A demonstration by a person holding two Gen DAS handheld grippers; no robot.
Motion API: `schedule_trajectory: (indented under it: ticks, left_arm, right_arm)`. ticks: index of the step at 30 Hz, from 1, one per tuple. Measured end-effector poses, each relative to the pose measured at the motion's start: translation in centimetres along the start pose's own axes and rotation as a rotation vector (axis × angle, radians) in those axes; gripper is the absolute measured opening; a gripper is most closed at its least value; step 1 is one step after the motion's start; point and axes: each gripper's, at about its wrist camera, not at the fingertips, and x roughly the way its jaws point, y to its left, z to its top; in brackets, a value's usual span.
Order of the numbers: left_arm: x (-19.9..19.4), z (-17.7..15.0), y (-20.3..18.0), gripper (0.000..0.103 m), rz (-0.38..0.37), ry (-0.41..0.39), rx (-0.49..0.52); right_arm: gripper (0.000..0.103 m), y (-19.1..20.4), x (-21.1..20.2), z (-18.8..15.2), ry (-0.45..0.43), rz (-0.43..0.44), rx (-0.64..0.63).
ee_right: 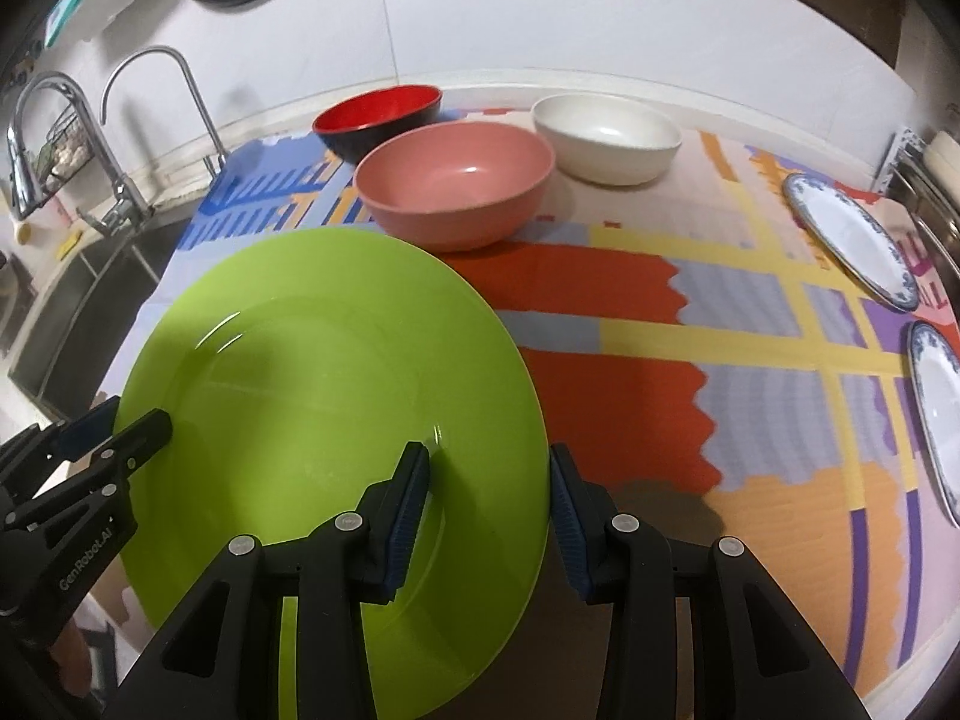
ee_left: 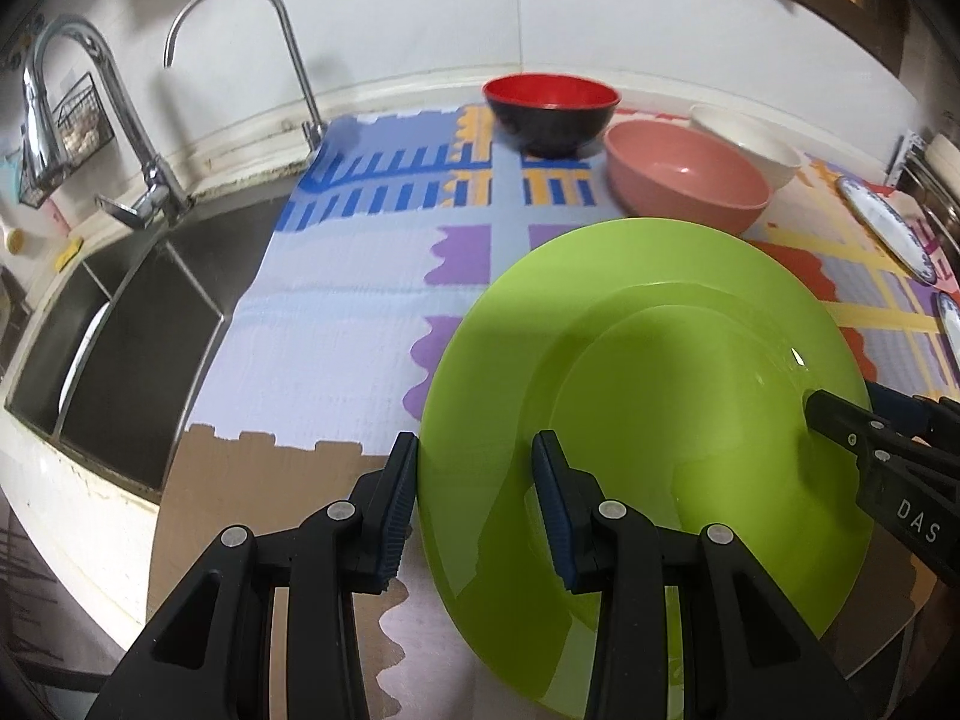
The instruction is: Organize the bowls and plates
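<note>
Both grippers (ee_left: 474,504) (ee_right: 489,516) are clamping the green plate's (ee_left: 648,420) opposite rims, carrying it (bowls (ee_right: 456,186), patterned plates (ee_right: 852,234) unstacked).

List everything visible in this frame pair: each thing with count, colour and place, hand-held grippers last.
Plate: 1, lime green, near edge of mat, gripped at both sides.
Bowls: 3, red-and-black, pink, white, far side of mat.
Patterned plates: 2, white with blue rims, right of mat.
Mat: 1, multicoloured, on counter.
Faucets: 2, chrome, by sink, left.
Left hand-held gripper: black, on plate's left rim.
Right hand-held gripper: black, on plate's right rim.
</note>
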Motion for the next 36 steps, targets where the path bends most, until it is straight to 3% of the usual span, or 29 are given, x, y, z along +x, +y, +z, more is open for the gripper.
schedule_trajectory:
  ticks: [12,22,25,27,30,35,36]
  left_arm:
    - [2.0,-0.2,0.7,0.039,0.029,0.039,-0.021]
    - [2.2,-0.1,0.6,0.039,0.024,0.047,-0.01]
    - [2.0,0.0,0.7,0.05,0.008,0.042,-0.009]
    - [1.5,0.1,0.7,0.063,0.021,0.02,-0.003]
    - [0.3,0.5,0.8,0.071,0.044,-0.033,0.01]
    - [-2.1,1.1,0.5,0.083,0.024,-0.115,0.039]
    - [-2.7,1.3,0.4,0.086,0.013,-0.13,0.042]
  right_arm:
    - [0.041,0.7,2.5,0.1,0.065,0.02,-0.022]
    - [0.043,1.2,2.9,0.3,0.068,0.011,-0.038]
    - [0.043,1.0,2.9,0.4,0.071,0.017,-0.028]
    - [0.044,0.8,3.0,0.4,0.078,0.021,-0.015]
    - [0.055,0.5,2.8,0.4,0.076,0.015,0.012]
    - [0.056,0.0,1.1,0.3,0.03,0.002,0.047]
    - [0.06,-0.1,0.6,0.3,0.018,0.003,0.052]
